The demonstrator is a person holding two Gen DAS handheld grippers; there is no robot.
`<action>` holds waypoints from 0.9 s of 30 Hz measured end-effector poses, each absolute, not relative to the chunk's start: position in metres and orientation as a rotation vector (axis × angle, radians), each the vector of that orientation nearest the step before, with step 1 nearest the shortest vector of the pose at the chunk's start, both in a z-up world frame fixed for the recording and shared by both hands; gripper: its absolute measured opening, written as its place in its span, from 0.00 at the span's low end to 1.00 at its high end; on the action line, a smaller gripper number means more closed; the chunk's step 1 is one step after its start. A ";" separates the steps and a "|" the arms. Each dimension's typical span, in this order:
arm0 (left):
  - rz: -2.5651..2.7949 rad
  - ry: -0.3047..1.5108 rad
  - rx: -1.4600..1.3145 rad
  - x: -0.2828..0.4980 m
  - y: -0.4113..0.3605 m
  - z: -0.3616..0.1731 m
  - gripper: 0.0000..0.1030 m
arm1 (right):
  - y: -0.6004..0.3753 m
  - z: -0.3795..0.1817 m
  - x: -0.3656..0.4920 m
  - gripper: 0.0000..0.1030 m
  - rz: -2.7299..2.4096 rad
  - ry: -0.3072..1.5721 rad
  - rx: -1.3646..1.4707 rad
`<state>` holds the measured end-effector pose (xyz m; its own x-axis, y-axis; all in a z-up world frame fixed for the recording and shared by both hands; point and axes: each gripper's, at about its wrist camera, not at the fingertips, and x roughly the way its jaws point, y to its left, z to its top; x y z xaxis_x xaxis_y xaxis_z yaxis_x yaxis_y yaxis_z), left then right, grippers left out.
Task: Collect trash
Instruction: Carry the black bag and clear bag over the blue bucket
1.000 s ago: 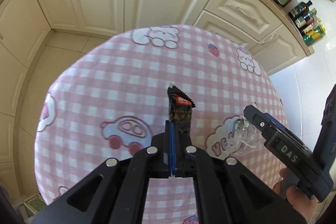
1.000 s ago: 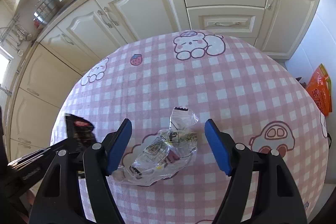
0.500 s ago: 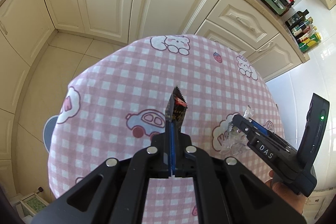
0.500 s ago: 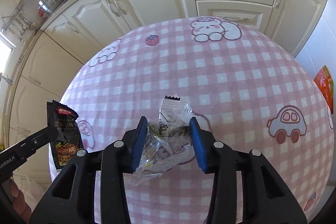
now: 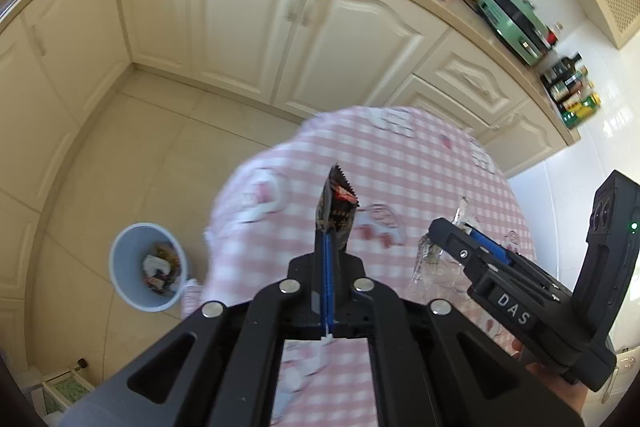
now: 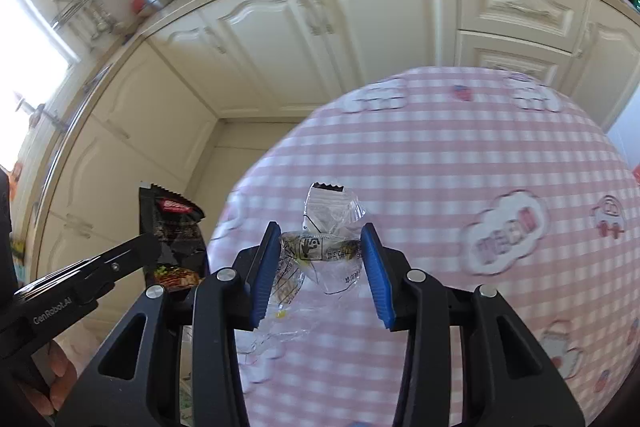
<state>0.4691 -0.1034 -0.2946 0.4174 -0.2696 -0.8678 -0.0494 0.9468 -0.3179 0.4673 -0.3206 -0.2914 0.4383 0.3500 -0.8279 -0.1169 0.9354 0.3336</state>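
Blue-padded, the left tongs (image 5: 329,247) are pressing together on a black, glossy snack wrapper with a red label (image 5: 337,205), which is standing upright from their tips with its serrated edge on top. The right tongs (image 6: 322,255) are clamping a crumpled, clear plastic wrapper with printed text (image 6: 324,247) between their blue pads (image 6: 264,267), the film bunching between them and trailing below. From the right wrist camera, the left tongs are showing at the lower left, holding the black wrapper out past the edge of the round counter under a pink-and-white checked cloth with cartoon prints (image 6: 460,167). Both wrappers are hanging in the air, clear of the cloth. Down on the beige tiled floor (image 5: 132,147), just beside the counter's edge, a pale blue round bin (image 5: 120,279) is standing open with some wrappers lying inside. Cream cabinet doors (image 5: 248,23) are running behind.
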 end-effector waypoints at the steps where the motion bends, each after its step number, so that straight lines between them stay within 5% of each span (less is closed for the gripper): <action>1: -0.129 1.135 -0.320 0.464 -0.089 -0.293 0.00 | -0.306 -0.290 0.466 0.38 0.310 1.081 0.238; 14: 0.062 1.148 -0.345 0.406 0.112 -0.290 0.00 | -0.103 -0.283 0.439 0.38 0.536 1.099 0.185; 27: 0.090 1.169 -0.370 0.399 0.186 -0.301 0.00 | -0.022 -0.277 0.423 0.38 0.576 1.100 0.123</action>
<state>0.3987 0.1859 -0.3010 0.3947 -0.1212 -0.9108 -0.2593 0.9363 -0.2370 0.4231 -0.0219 -0.2768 0.3241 0.4969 -0.8050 -0.3782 0.8481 0.3712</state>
